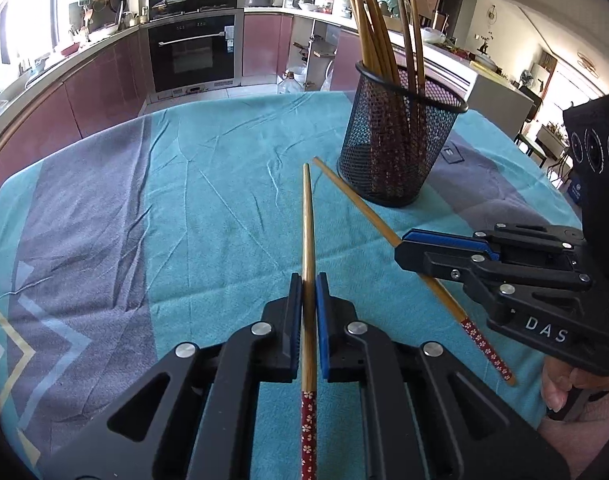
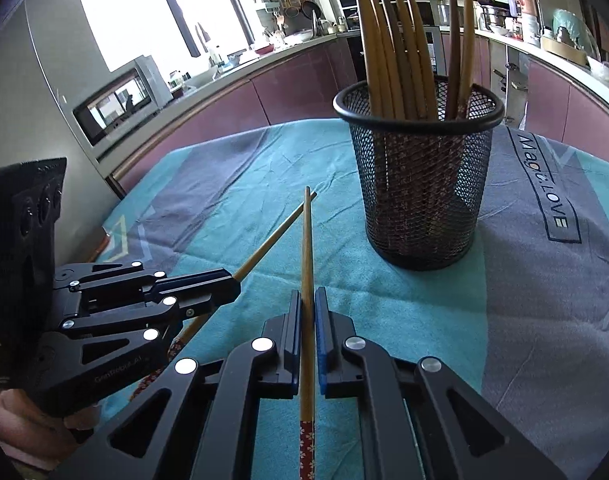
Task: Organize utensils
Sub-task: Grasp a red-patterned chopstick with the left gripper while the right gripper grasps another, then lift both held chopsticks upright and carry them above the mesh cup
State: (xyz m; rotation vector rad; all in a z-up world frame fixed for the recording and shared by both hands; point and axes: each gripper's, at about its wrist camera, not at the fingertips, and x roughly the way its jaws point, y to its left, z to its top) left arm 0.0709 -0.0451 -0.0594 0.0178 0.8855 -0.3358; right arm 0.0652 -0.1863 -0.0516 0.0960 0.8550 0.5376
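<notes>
Two wooden chopsticks with red flowered handles lie low over the teal cloth, tips pointing at a black mesh cup (image 1: 396, 140) (image 2: 420, 184) that holds several more chopsticks upright. My left gripper (image 1: 309, 280) is shut on one chopstick (image 1: 307, 216), gripped ahead of its red handle. My right gripper (image 2: 307, 296) is shut on the other chopstick (image 2: 306, 240) the same way. Each wrist view shows the other gripper from the side: the right gripper (image 1: 402, 246) on its chopstick (image 1: 356, 200), the left gripper (image 2: 234, 285) on its chopstick (image 2: 276, 236). The two tips cross just short of the cup. I cannot tell whether the chopsticks touch the cloth.
A teal and grey cloth (image 1: 184, 200) (image 2: 544, 300) covers the table. Behind the table run kitchen counters with an oven (image 1: 192, 56) and a microwave (image 2: 120, 100). A person's hand (image 1: 556, 388) grips the right gripper's handle.
</notes>
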